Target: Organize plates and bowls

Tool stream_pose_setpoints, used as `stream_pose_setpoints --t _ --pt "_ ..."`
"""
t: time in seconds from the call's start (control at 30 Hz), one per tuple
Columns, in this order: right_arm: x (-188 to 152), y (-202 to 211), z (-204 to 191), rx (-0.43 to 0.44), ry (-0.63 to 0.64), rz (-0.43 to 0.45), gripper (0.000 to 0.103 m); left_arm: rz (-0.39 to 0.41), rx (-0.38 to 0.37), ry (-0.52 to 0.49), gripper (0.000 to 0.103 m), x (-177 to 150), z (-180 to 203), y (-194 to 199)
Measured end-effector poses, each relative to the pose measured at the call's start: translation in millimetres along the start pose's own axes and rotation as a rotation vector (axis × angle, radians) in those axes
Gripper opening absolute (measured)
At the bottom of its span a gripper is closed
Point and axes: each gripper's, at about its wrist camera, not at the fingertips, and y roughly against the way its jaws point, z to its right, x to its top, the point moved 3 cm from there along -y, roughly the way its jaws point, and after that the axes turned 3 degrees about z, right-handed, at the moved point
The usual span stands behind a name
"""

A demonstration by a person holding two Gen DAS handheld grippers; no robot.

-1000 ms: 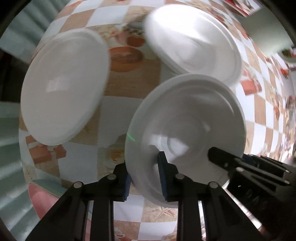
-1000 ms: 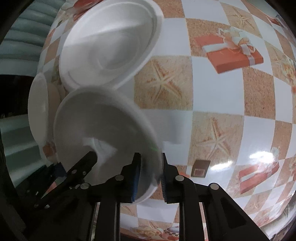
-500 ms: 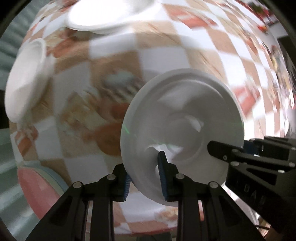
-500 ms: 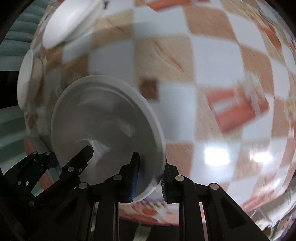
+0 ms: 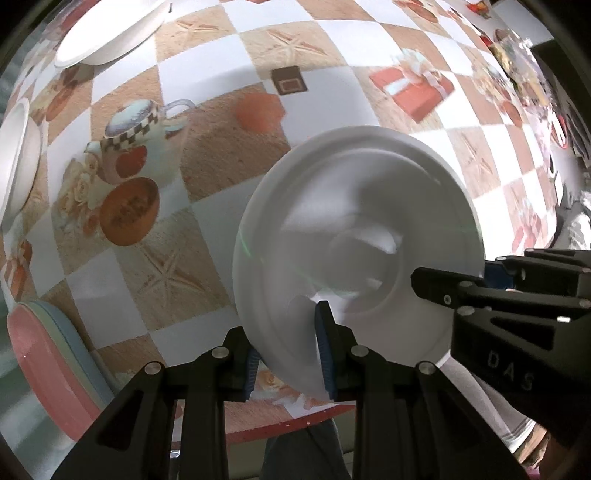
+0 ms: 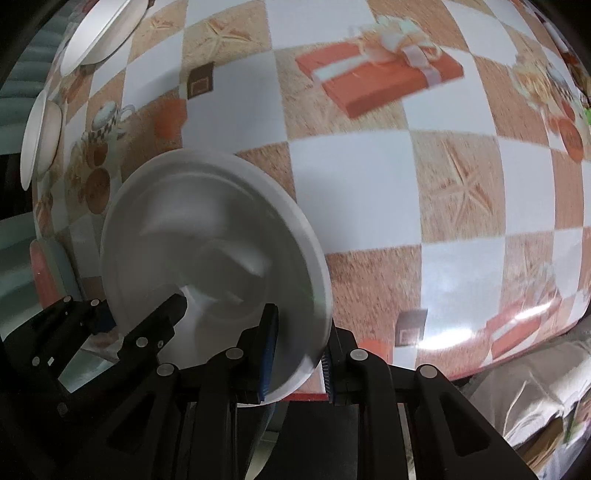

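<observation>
We see the left gripper (image 5: 288,354) clamped on the rim of a white bowl (image 5: 354,236) above the checkered surface (image 5: 207,206), with the right gripper (image 5: 454,280) gripping its opposite rim.

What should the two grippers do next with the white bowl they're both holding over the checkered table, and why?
Probably carry the white bowl on toward the pink plate stack at the table's near-left edge and lower it. The left gripper and right gripper each pinch its rim on opposite sides, it hangs above the tablecloth, and two other white dishes sit far off.
</observation>
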Motion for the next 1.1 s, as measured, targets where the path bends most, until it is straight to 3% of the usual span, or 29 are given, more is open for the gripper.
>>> stream_pose_setpoints --t 0.13,0.2,0.27,0.3,0.33,0.4,0.77,0.9,0.93,1.0,1.1 --pt "14.4 -1.6 9.4 0.008 0.004 0.007 0.023 0.004 -0.015 0.003 0.036 3.3 -0.9 -4.5" --pt "32.0 -13.9 34.4 0.006 0.008 0.016 0.023 0.013 -0.032 0.01 0.056 2.2 -15.4 0.1" --pt "34.0 -7.2 44.1 0.018 -0.006 0.023 0.038 0.046 -0.048 0.02 0.066 0.7 -36.5 5.2" --pt "35.3 -4.4 47.7 0.022 -0.012 0.028 0.068 0.062 -0.053 0.025 0.068 3.9 -50.2 19.1" --pt "39.3 1.1 51.9 0.026 -0.017 0.039 0.082 0.073 -0.059 0.029 0.07 8.0 -56.8 24.8" --pt "42.0 12.4 56.4 0.028 -0.015 0.08 0.082 0.082 -0.072 0.037 0.077 8.2 -67.0 33.5" --pt "92.0 61.6 79.8 -0.033 -0.04 0.166 0.082 0.153 -0.095 0.206 0.079 7.3 -141.5 68.2" --pt "110.8 75.0 66.2 -0.025 -0.017 0.184 0.082 0.202 -0.079 0.254 0.08 31.5 -155.6 80.6" --pt "118.2 76.5 60.5 -0.022 -0.007 0.188 0.083 0.221 -0.069 0.266 0.08 39.1 -162.4 86.5" --pt "130.8 79.0 47.3 -0.017 0.01 0.195 0.103 0.252 -0.05 0.293 0.08 52.0 -171.3 93.3" --pt "140.2 83.9 22.6 -0.003 0.041 0.207 0.103 0.287 -0.015 0.337 0.08 70.3 -186.8 101.4"
